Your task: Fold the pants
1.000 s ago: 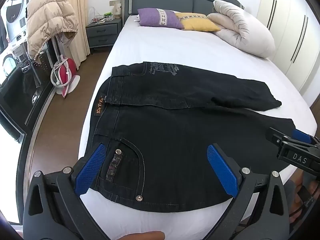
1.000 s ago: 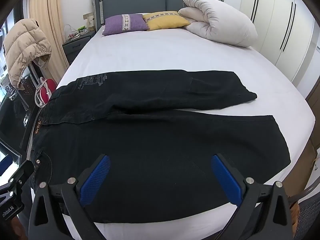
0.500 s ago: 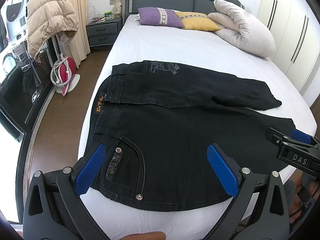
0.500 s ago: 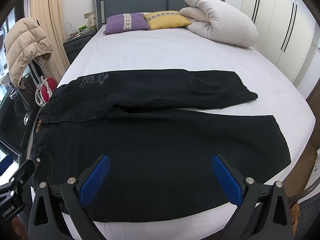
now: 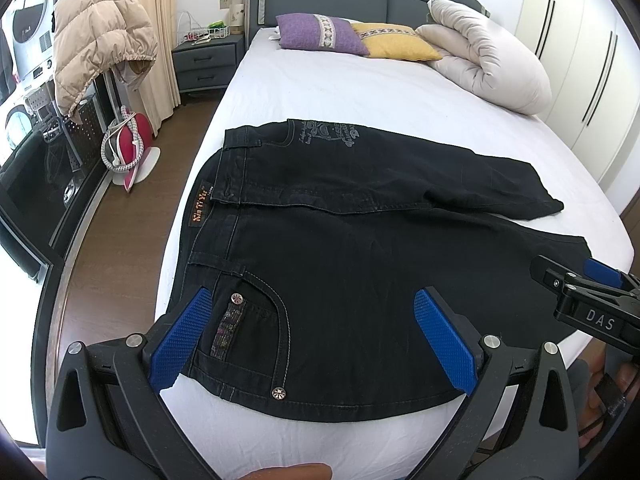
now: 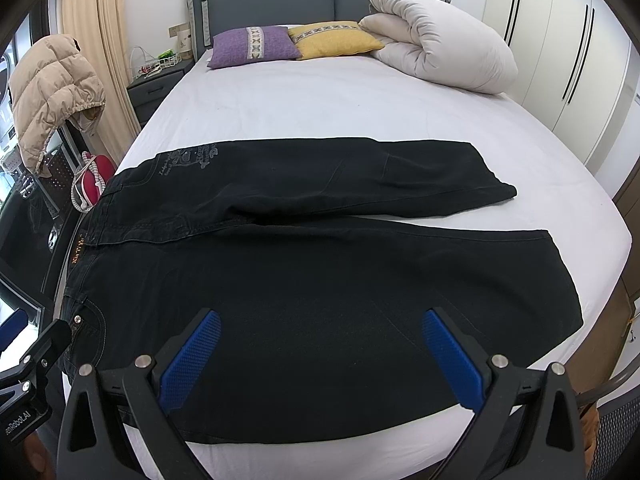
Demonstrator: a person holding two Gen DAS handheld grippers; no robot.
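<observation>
Pants (image 5: 360, 248) lie spread flat across the near end of the bed (image 5: 344, 92), waist toward the left edge, legs running right. Black denim, looks mid-heavy and limp rather than stiff; should drape and drag on the sheet, not slide freely, and nothing fragile about it. Waistband and seams are thickest, so best holds are likely the waistband near the front pocket (image 5: 248, 332) for the left claw and the near leg's hem (image 6: 560, 280) or outer seam for the right; pinching a single thin layer mid-leg would probably bunch the cloth. Appearance: far leg (image 6: 360, 184) lies slightly angled away from the near one, with a narrow wedge of sheet between them toward the hems; pale printed design near the far hip, orange label on the waistband, metal rivets at the pocket corners. Few wrinkles. Left gripper (image 5: 312, 332) hovers over the pocket area, jaws spread wide, holding nothing. Right gripper (image 6: 320, 352) hovers over the near leg's thigh, jaws equally wide, also empty. No fold made yet, by the look of it; first move probably brings one leg over the other.
</observation>
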